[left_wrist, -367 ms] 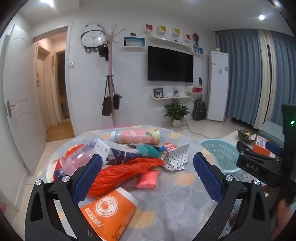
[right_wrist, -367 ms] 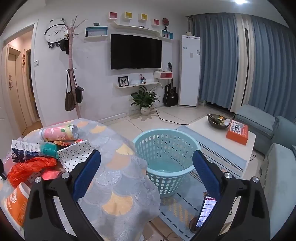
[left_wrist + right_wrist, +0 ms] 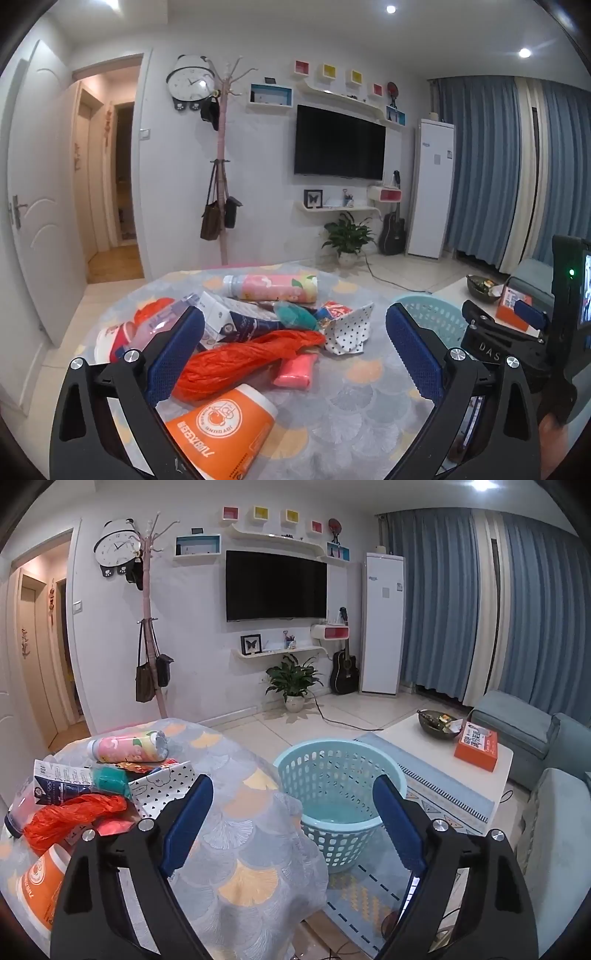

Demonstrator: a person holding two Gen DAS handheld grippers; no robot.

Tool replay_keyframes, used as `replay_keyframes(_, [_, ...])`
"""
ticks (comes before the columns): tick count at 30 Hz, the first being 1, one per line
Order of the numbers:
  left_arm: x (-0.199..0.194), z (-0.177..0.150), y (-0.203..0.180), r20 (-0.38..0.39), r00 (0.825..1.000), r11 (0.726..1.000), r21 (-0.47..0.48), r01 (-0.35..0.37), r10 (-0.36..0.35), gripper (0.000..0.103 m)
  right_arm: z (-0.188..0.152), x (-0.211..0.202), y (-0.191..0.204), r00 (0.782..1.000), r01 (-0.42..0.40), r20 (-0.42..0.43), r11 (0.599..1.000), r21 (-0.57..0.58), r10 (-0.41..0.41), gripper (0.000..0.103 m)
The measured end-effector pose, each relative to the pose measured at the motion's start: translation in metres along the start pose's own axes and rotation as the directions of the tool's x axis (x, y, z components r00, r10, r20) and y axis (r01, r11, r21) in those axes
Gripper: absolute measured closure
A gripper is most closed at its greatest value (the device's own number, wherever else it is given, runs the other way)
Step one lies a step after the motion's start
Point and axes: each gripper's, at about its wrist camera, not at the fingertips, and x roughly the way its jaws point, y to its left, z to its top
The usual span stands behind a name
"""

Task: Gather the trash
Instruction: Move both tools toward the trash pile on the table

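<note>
Facing trash [image 3: 255,354], jaws wide

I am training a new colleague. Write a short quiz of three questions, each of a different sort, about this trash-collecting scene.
1. True or false: the light blue basket already holds some trash.
2. Multiple choice: which item lies nearest the left gripper? A) the pink bottle B) the orange cup C) the dotted paper
3. Fill in: the jaws of the right gripper are ____ and hold nothing.

Key
1. False: only its bare bottom shows.
2. B: it lies at the near table edge, below the jaws.
3. open
</note>
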Motion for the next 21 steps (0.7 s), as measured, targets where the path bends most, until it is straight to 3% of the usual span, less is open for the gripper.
replay_keyframes(10, [0.003,-0.004,-0.010,-0.024,0.999,0.999,-0.020,0.036,-0.037,0.007,-0.003,-0.002,-0.014,1.000,-0.023,0.000,0.999,0.023,0.023,0.019])
replay_keyframes(21, [0.007,0.007,-0.013,-0.029,0.999,0.999,-0.033,-0.037,0.036,0.007,0.015,0.029,-0.019,0.998,-0.057,0.003,0.998,0.038,0.057,0.019])
